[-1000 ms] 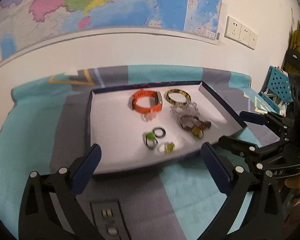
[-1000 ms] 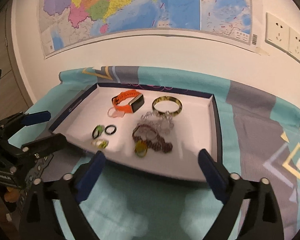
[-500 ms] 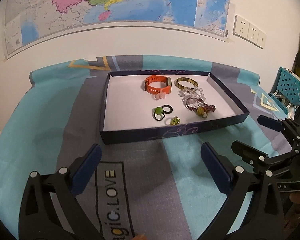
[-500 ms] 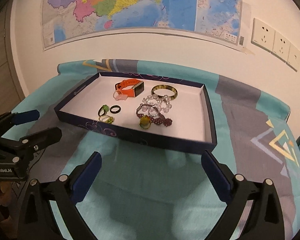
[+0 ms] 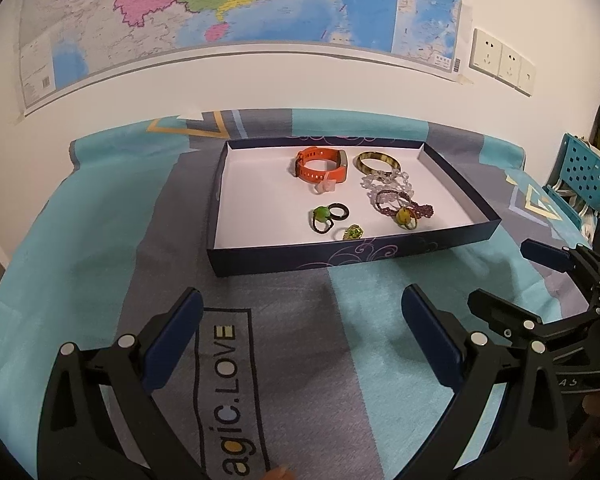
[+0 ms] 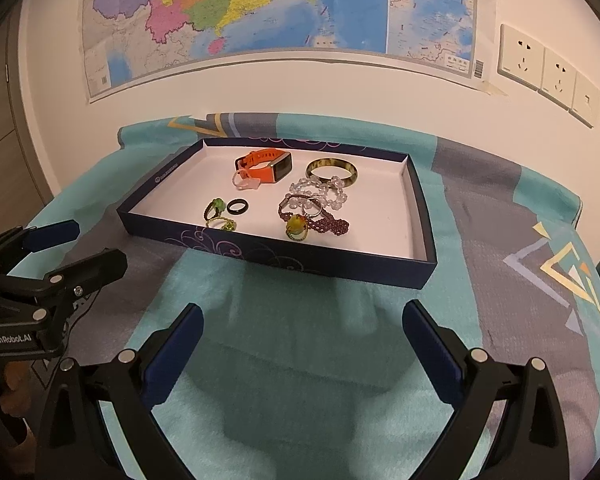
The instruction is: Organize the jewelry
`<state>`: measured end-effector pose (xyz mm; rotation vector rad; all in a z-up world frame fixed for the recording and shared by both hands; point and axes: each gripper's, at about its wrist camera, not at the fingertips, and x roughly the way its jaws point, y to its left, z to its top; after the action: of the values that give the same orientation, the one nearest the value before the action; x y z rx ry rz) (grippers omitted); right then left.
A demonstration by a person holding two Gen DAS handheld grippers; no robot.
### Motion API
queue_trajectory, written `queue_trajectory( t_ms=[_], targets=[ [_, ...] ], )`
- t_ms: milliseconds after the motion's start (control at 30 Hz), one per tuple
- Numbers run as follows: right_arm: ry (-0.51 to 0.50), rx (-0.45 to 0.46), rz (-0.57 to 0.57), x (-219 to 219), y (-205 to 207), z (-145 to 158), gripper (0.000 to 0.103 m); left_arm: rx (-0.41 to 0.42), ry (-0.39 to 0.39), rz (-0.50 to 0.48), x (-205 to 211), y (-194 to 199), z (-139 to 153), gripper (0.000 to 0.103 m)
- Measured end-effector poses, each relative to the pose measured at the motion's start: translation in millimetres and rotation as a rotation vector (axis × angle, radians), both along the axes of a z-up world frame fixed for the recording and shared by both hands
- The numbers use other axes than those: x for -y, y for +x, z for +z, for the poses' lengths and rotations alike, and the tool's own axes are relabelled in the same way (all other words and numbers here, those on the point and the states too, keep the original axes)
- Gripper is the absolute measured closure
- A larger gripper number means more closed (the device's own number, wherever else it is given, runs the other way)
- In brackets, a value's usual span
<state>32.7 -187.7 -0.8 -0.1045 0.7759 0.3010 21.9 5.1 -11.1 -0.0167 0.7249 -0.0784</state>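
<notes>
1. Between the spread blue-padded fingers of the left gripper (image 5: 302,326) lay only tablecloth (image 5: 100,216); the fingers gripped nothing.
2. The right gripper (image 6: 302,340) likewise had its fingers wide apart, holding nothing, over the teal and grey cloth.
3. Ahead of both grippers, and apart from them, a shallow dark-blue tray (image 6: 292,258) with a white floor sat on the cloth.
4. Inside the tray, toward its far wall, an orange watch (image 5: 320,163) lay beside a mottled bangle (image 5: 378,162).
5. Nearer the front wall were a green-stone ring (image 5: 321,216), a plain black ring (image 5: 338,211) touching it, and a small yellow-green ring (image 5: 352,233).
6. A tangle of clear and dark-red beaded bracelets (image 5: 396,196) lay in front of the bangle.
7. Behind the table, a coloured map (image 6: 280,4) hung on the white wall.
</notes>
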Motion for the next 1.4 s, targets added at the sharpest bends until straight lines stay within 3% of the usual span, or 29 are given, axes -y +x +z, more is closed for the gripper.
queue_trajectory(
  t_ms=[1400],
  targets=[
    [0.012, -0.021, -0.001, 3.1, -3.1, -3.6, 0.007, -0.001, 0.014, 0.01, 0.1, -2.5, -2.7, 0.005]
  ],
)
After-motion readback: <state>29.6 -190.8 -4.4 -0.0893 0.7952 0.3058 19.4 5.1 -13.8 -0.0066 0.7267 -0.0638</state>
